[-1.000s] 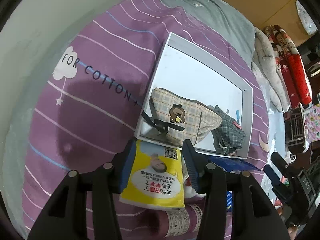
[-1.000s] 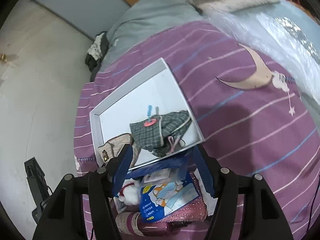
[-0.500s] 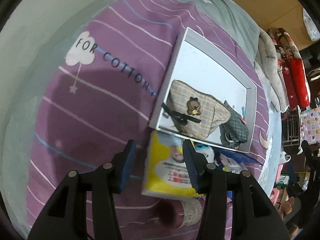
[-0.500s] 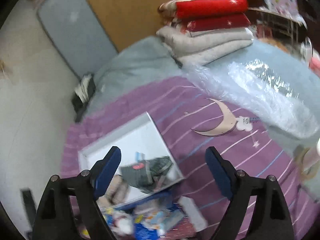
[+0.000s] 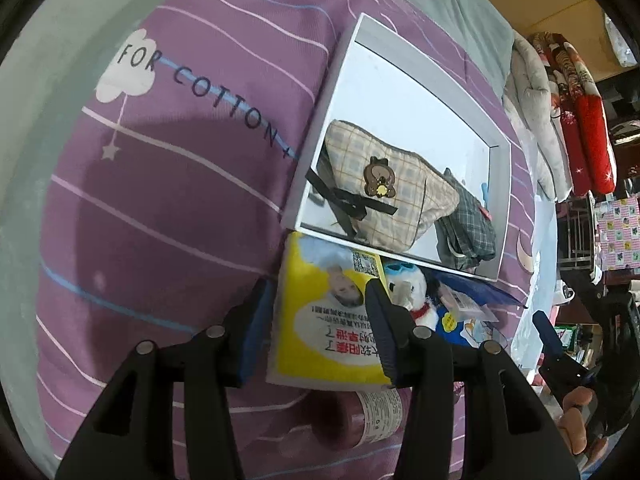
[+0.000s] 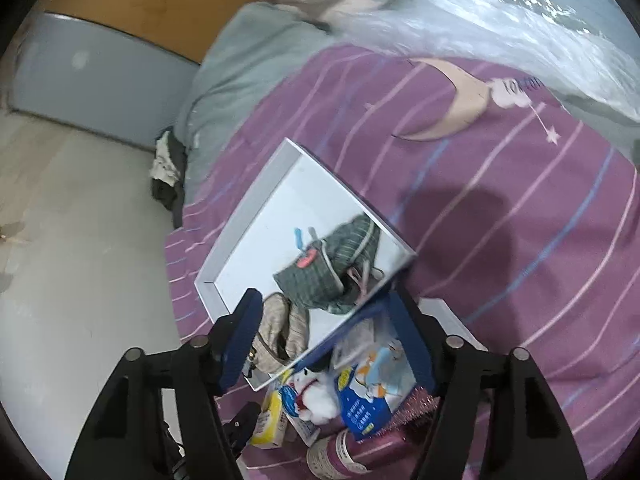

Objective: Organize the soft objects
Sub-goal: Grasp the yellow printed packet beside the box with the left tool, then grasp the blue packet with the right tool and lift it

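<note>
Crowding the purple bedspread (image 5: 168, 208) below the white tray (image 5: 404, 80) — a white plush dog (image 5: 412, 292), blue packet (image 6: 368, 396), pink bottle (image 5: 372, 412). Left tool (image 5: 316, 328) grips the yellow tissue pack (image 5: 324, 332). Right tool (image 6: 332, 344) — jaws closing, nothing clamped — hovers over the tray's near edge, which holds plaid pouches.

Both wrist cameras look steeply down, near, sharing the tray (image 5: 472, 104).
</note>
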Motion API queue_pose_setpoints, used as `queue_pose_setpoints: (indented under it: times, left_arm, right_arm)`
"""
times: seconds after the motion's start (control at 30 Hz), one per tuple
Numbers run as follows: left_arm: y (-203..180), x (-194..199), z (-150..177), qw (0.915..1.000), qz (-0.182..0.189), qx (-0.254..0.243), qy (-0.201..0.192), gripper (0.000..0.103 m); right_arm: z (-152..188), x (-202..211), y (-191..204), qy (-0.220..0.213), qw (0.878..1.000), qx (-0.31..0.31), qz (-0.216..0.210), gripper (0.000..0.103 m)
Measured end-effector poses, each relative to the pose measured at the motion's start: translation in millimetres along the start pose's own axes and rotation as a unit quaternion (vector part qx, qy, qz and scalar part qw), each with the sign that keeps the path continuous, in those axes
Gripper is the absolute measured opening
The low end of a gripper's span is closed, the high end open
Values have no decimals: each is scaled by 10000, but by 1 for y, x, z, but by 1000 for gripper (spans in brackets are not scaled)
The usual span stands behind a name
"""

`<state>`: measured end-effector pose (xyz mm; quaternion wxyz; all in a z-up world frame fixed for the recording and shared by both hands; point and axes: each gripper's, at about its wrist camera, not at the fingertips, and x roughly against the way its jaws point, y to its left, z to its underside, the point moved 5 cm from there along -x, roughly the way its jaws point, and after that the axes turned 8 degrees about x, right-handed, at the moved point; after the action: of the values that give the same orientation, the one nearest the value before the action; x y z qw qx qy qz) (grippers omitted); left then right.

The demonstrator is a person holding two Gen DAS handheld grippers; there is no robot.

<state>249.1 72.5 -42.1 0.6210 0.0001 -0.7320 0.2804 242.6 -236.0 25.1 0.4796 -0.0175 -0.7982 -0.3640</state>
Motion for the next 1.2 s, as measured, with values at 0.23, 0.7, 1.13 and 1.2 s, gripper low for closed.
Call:
queue_pose_setpoints:
  times: [0.23,0.7,1.13,1.2]
  left_arm:
    - [0,-4,1,10000,-24,-20,-1,44]
    - [-7,-5,5,9968,-555,-458,-346,15]
    - [-3,18,-3,9971,-54,-207,-733,7]
    - [-2,24,-4,9965,22,-144,-828,5]
  right_arm:
    - [1,-4,-9,6,9990,-63,449,66]
    - [9,-15,-13,228,9982,-549,51,51]
    - [19,-47,-25,623,9936,-944,9,8]
    - [20,-48,-27,606,9927,-1043,-63,6]
